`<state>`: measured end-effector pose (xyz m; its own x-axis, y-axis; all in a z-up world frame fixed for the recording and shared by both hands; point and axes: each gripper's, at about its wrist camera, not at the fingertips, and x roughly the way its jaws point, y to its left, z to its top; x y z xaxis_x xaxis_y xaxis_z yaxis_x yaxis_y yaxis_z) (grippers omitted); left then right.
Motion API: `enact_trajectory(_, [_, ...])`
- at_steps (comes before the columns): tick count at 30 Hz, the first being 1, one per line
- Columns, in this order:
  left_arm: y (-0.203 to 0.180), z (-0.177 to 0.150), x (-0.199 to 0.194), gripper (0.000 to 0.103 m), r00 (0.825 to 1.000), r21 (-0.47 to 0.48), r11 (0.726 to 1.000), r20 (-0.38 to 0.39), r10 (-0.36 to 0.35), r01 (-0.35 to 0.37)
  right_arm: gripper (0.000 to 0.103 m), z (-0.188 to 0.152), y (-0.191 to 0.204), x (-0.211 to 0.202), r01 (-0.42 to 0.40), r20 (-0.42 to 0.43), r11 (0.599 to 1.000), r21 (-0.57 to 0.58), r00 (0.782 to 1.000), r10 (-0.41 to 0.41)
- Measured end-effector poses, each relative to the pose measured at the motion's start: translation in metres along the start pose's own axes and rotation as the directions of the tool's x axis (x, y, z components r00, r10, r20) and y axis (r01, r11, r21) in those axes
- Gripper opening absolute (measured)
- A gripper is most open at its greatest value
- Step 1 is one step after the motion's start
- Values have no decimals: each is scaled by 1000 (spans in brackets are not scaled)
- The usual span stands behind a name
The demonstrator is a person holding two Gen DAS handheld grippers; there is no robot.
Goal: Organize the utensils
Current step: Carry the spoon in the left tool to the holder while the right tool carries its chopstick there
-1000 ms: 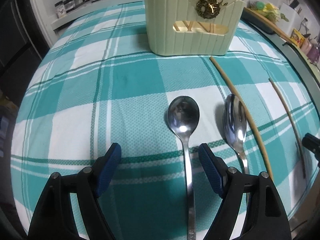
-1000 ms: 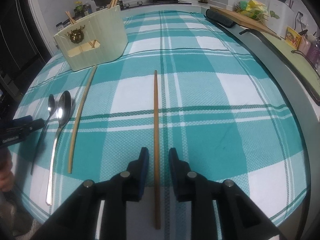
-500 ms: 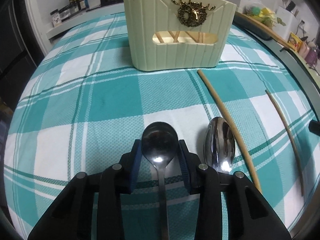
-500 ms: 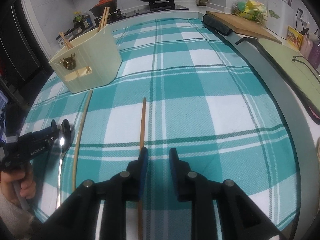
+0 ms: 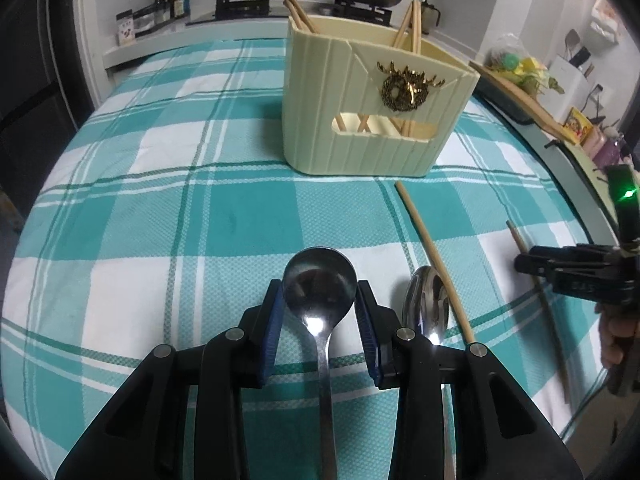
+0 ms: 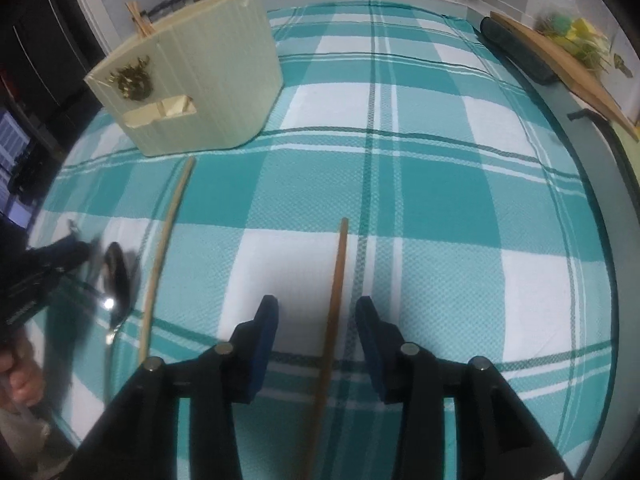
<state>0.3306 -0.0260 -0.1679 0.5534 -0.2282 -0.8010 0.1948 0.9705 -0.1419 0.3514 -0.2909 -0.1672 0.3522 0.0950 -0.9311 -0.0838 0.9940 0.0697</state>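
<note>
Left gripper: jaws clenched on the bowl of a steel spoon, handle trailing straight back between them, bowl pointing ahead toward the cream utensil holder standing well beyond on the checked surface. A second spoon and a pale chopstick lie just right of these jaws. Right gripper: jaws opening, a darker chopstick running lengthwise between them untouched, tip pointing ahead. The step appears to be pickup; next, the spoon likely needs lifting, tipping upright and lowering into the holder.
</note>
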Motion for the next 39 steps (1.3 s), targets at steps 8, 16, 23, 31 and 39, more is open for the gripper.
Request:
enact_trajectory(8, [16,7,-61,36,993,-13,1000,115,-25,27,6,3,9,-3,34,37,999,-18,999,-33])
enact_trajectory(16, [30,4,-114,36,976,-37,997,213,-53,63,6,-17,13,-109,-65,316,998,7,947,60])
enact_trajectory(23, [34,10,-137,36,964,-47,995,257,-74,88,6,-32,26,-178,-33,502,999,-38,864,47])
enact_trajectory(31, [32,22,-152,36,957,-33,995,278,-80,93,6,-30,45,-207,-7,606,998,-70,794,48])
enact_trajectory(39, [26,61,-181,36,938,19,993,327,-116,116,6,-1,54,-225,-35,646,994,-103,757,93])
